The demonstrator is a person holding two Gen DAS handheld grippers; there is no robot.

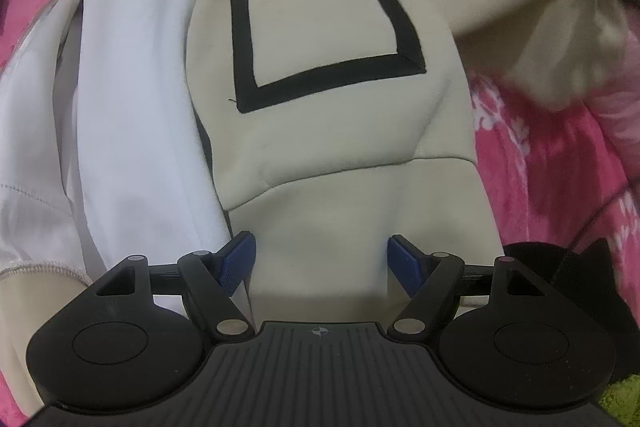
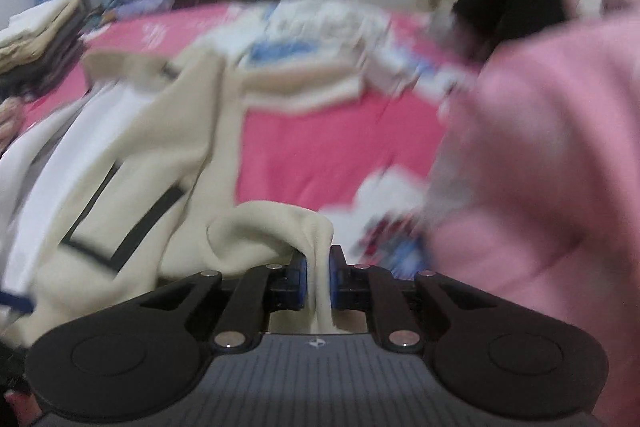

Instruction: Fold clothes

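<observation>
- Left wrist view: one cream jacket [image 1: 320, 155] with black trim, lying on a pink bedspread [image 1: 540, 155]; white lining turned out on the left.
- Handling, judged: thick, soft, floppy cloth, light; it should drape and slide, so hems and sleeve ends look the best places to grip.
- Left gripper [image 1: 322, 261]: one, jaws spread over the jacket, pinching nothing.
- Right gripper [image 2: 318, 277]: one, jaws pressed together on a fold of the jacket [image 2: 276, 227].
- Pink garment [image 2: 552, 163]: one, at right.
</observation>
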